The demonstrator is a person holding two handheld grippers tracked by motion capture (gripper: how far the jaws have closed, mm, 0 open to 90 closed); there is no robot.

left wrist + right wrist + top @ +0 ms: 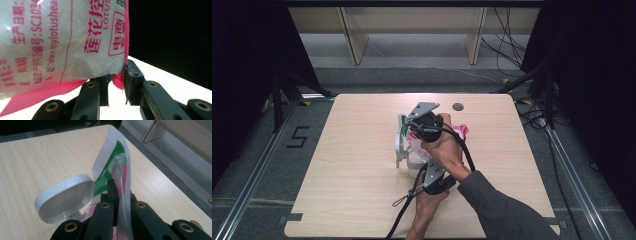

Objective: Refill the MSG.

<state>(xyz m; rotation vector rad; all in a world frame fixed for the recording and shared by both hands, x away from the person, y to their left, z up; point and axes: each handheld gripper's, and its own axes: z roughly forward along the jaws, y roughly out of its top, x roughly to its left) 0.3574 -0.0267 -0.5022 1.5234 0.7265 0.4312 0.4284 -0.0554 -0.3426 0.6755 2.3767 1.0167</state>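
I hold a soft, crinkly plastic packet point(62, 42) above mid-table beside a white lidded tub point(66, 197), left gripper point(116, 82) clamped on its pink corner seam, right gripper point(120, 202) clamped on its flat top strip; seams grip best, I judge.

White pouch point(62, 42) with pink edge and red lettering; white packet point(113, 165) marked green with red stripes; pale wood-grain tabletop point(352, 165).
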